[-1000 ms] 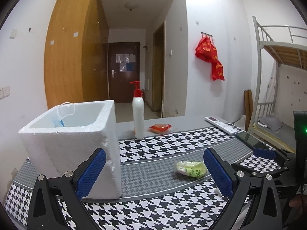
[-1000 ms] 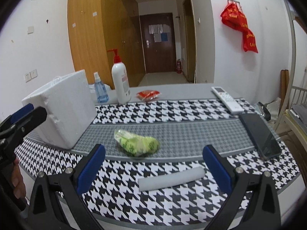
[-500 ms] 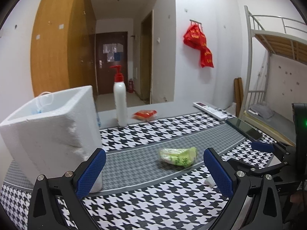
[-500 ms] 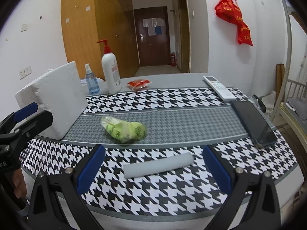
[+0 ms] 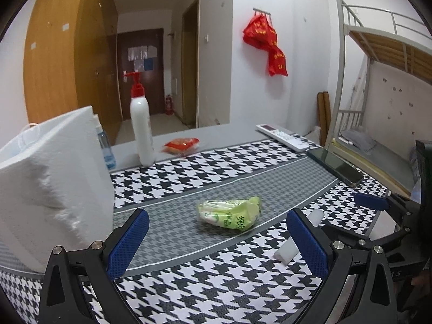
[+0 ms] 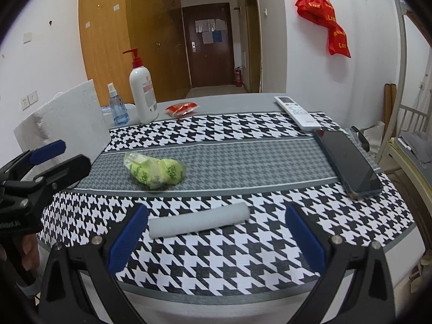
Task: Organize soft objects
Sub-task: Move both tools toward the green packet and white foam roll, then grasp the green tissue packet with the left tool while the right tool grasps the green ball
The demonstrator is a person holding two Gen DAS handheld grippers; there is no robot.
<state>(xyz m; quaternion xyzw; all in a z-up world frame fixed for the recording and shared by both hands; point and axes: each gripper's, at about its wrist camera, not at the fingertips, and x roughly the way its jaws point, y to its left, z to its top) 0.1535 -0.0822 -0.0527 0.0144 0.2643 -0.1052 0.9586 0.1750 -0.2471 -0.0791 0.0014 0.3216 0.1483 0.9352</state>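
Tongs (image 6: 216,232) gape wide above foam roll (image 6: 199,222) near table edge (image 6: 243,298).

The table (image 6: 229,100), grey-topped, carries a black-and-white houndstooth runner (image 6: 243,135) with a grey central band. In the right wrist view, on the runner: a green packet (image 6: 154,172) at centre, a grey foam roll (image 6: 198,222) at 6 o'clock from it, a dark phone (image 6: 348,162) at 3 o'clock, a white remote (image 6: 295,112) at 2 o'clock, and a white foam box (image 6: 64,124) at 9 o'clock. On the bare far edge, at 11 to 12 o'clock: a blue spray bottle (image 6: 117,108), a white pump bottle (image 6: 143,91) and a red packet (image 6: 181,108).
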